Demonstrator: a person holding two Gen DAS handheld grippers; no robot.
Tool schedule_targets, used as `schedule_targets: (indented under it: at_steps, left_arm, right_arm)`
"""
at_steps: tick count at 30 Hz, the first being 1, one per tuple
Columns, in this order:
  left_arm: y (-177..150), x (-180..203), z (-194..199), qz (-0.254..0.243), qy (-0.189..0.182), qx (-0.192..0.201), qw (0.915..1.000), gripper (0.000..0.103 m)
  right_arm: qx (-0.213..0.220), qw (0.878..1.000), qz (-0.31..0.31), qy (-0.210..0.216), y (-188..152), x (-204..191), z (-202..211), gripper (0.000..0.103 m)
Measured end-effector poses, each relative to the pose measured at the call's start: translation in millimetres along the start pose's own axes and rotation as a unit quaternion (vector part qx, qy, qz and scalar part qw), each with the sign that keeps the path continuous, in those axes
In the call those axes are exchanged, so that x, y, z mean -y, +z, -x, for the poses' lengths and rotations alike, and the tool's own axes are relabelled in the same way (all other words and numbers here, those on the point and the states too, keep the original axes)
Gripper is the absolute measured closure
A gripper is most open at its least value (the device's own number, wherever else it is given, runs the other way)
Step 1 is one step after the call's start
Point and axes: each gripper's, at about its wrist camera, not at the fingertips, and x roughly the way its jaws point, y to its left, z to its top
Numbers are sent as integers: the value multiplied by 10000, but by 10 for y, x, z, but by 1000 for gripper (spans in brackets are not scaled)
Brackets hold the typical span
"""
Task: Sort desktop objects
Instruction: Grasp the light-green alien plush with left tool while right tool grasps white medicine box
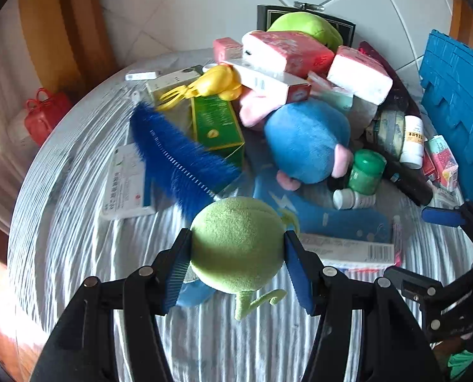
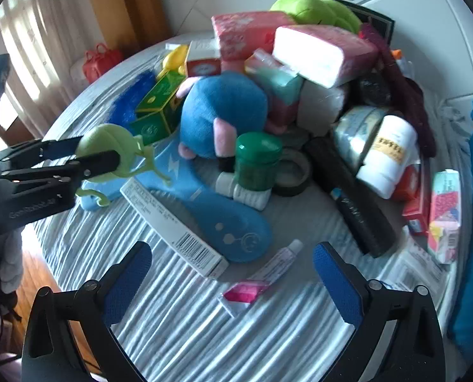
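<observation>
green plush ball [image 1: 236, 245] clamped between left gripper [image 1: 236, 254] fingers, right gripper [image 2: 233, 273] fingers spread wide — empty, blue crate [image 1: 455, 95] beside pile

Home room: white tiled floor [image 1: 204, 9], curtains [image 2: 29, 31], wooden trim [image 2: 121, 3], round cloth-covered table [image 2: 179, 318] piled with plush toys [image 2: 223, 114] and medicine bottles [image 2: 387, 156].

Carrying everything: a round table [image 2: 172, 318] draped in a wrinkled, white-striped cloth. Lying directly on it: a long white barcoded box [image 2: 176, 226], a flat blue toy [image 2: 233, 222], a small pink-ended tube [image 2: 261, 280], a black cylinder [image 2: 354, 197], a roll of dark tape [image 2: 295, 172], a white medicine box [image 1: 126, 181].
</observation>
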Motion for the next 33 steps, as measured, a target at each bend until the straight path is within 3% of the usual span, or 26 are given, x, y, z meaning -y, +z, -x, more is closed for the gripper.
schedule_targets:
  at_steps: [5, 10, 11, 12, 16, 21, 24, 33]
  left_arm:
    - [-279, -78, -95, 332, 123, -383, 9986, 46]
    - [-354, -14, -44, 425, 144, -367, 9983, 46]
    - [-348, 10, -32, 432, 145, -345, 9984, 46]
    - [-337, 29, -10, 440, 141, -307, 9985, 46]
    - [-241, 98, 147, 395, 87, -65, 9992, 46]
    - [53, 195, 471, 272, 29, 506, 9983, 46]
    - [268, 315, 668, 124, -44, 870, 9961, 46]
    - [898, 1128, 1142, -650, -692, 1740, 9802, 46]
  right_arm:
    - [-183, 9979, 615, 38, 16, -195, -250, 4]
    - [-343, 9939, 1050, -12, 57, -328, -465, 25]
    - [-363, 9927, 1147, 33, 62, -362, -493, 36]
    - [-394, 9917, 1220, 64, 69, -390, -510, 56]
    - [-385, 9888, 1387, 388, 102, -495, -399, 68]
    - [140, 9885, 1421, 489, 238, -506, 90, 81]
    - [550, 9893, 1279, 445, 375, -382, 451, 81]
    - [1833, 9800, 659, -401, 610, 267, 1638, 80]
